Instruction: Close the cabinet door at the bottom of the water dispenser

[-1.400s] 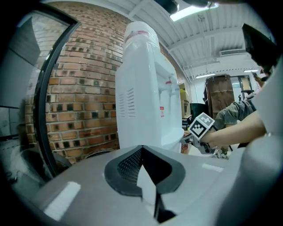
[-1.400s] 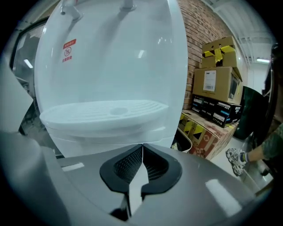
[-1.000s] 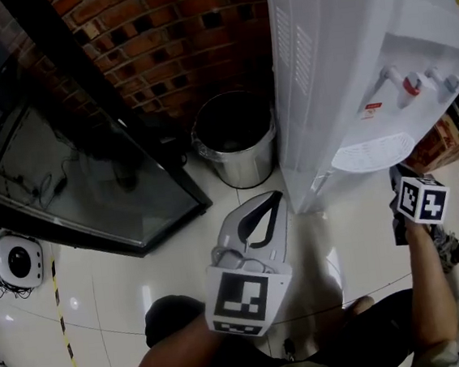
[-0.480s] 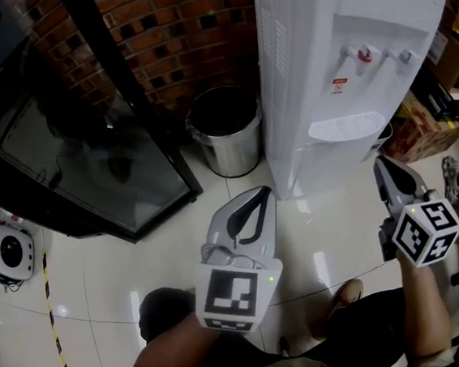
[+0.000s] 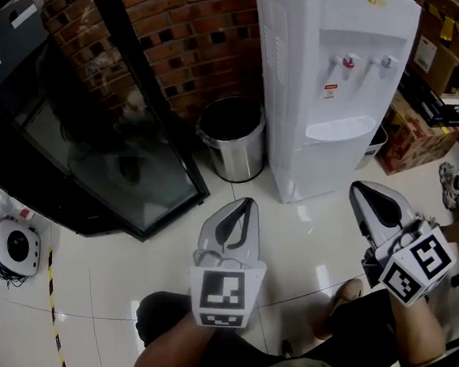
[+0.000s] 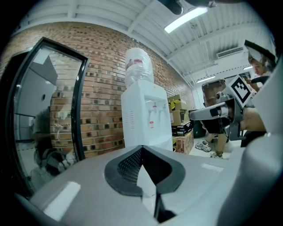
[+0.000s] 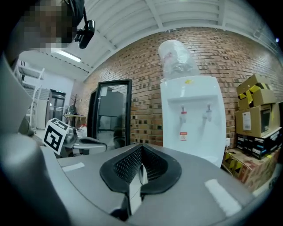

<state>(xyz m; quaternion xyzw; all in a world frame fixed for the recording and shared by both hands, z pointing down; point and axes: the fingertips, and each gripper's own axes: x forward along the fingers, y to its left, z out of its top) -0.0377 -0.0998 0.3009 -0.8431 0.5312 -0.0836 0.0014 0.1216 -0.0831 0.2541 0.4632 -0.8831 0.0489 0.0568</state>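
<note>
The left gripper [image 5: 242, 206] and the right gripper [image 5: 362, 189] are nearest. Both point away, with jaws pressed together and nothing between them. Just beyond stands the water dispenser [image 5: 329, 87], upright against the brick wall [image 5: 190, 44], with a metal bin [image 5: 233, 137] at its left. Its bottom cabinet door [image 5: 330, 168] faces the grippers and already looks flush. The right gripper is nearer, almost straight in front of that panel; the left aims toward the dispenser's left corner.

Ahead of the jaws, the water dispenser [image 5: 324, 152] is smooth, glossy white plastic. Left of it, the bin [image 5: 239, 160] is dull brushed metal, and the brick wall [image 5: 198, 43] is rough. Below the jaws, the pale tiled floor [image 5: 99, 265] shines.
</note>
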